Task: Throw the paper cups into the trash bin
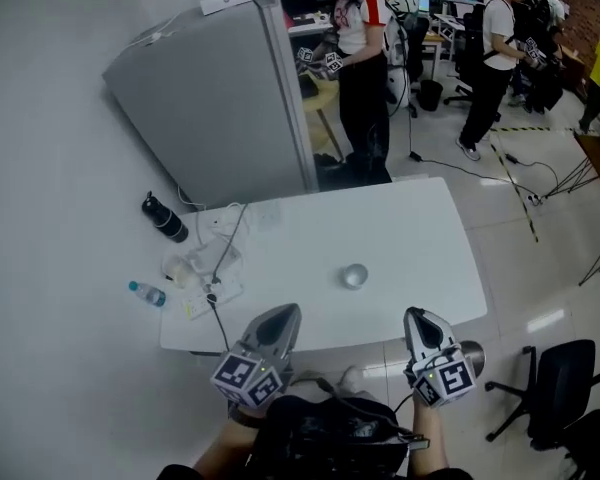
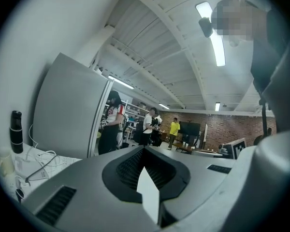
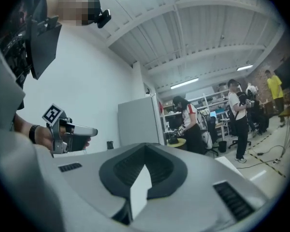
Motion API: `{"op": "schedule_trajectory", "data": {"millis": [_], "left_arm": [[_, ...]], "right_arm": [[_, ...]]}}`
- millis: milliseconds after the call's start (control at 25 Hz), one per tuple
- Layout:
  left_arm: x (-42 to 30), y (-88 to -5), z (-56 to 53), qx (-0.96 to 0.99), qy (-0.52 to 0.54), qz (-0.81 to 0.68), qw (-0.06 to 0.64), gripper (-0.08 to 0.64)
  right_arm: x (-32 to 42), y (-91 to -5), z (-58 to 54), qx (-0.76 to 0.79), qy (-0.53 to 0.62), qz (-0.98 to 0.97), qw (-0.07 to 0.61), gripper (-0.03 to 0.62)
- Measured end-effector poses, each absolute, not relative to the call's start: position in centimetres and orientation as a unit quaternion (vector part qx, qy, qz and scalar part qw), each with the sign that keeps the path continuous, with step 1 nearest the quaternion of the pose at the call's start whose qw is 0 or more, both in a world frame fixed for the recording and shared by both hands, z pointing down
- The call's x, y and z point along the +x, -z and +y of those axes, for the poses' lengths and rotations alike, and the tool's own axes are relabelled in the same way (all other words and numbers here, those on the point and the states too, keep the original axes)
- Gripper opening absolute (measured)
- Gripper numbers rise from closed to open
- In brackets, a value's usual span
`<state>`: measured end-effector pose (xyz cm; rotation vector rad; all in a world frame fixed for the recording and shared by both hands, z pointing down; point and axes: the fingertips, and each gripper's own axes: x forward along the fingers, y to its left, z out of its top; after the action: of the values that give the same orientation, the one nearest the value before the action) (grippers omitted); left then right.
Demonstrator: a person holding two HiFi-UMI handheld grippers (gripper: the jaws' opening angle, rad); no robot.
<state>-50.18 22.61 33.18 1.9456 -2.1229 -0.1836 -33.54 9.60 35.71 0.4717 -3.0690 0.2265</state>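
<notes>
One paper cup [image 1: 355, 276] stands upright on the white table [image 1: 420, 233], near its front middle. Both grippers are held low, close to the person's body, in front of the table's near edge. The left gripper [image 1: 283, 316] [image 2: 145, 151] points up toward the table, shut and empty. So is the right gripper [image 1: 418, 318] [image 3: 146, 151], its jaws closed together with nothing between them. A round metallic bin [image 1: 472, 355] stands on the floor just right of the right gripper. In the right gripper view the left gripper [image 3: 70, 132] shows at the left.
A black bottle [image 1: 165, 218], a small plastic water bottle [image 1: 148, 293] and cables with white clutter [image 1: 215, 263] sit at the table's left end. A grey cabinet [image 1: 220, 88] stands behind. Two people [image 1: 360, 68] [image 1: 495, 58] stand farther back. A black office chair [image 1: 560, 393] is at right.
</notes>
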Motion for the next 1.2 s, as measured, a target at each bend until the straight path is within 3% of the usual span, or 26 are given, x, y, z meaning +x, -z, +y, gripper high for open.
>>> {"op": "schedule_trajectory", "data": {"millis": [240,360,680,760,800,1200], "left_arm": [[-54.0,-34.9,21.6,0.635,0.080,-0.752,0.155,0.000],[-55.7,-34.8,21.7,0.620,0.080,-0.765,0.155,0.000],[-58.9,-35.6,22.7,0.608,0.096,-0.771,0.165,0.001],[-59.3,-35.8,23.0,0.606,0.100,-0.772,0.164,0.002],[-59.5,-35.9,23.1,0.605,0.102,-0.772,0.164,0.000],[-61.5,-36.7,23.8,0.609,0.118,-0.765,0.175,0.001]], "right_arm": [[-36.8,-40.0,8.4,0.108,-0.048,-0.989,0.088,0.008],[-39.2,-43.0,8.6,0.081,-0.059,-0.988,0.115,0.090],[-44.5,-53.1,6.0,0.092,-0.034,-0.968,0.233,0.392],[-45.8,-55.7,4.9,0.094,-0.045,-0.961,0.256,0.417],[-46.5,-57.1,4.3,0.095,-0.050,-0.957,0.268,0.466],[-53.5,-69.1,1.0,0.114,-0.059,-0.912,0.390,0.459]]}}
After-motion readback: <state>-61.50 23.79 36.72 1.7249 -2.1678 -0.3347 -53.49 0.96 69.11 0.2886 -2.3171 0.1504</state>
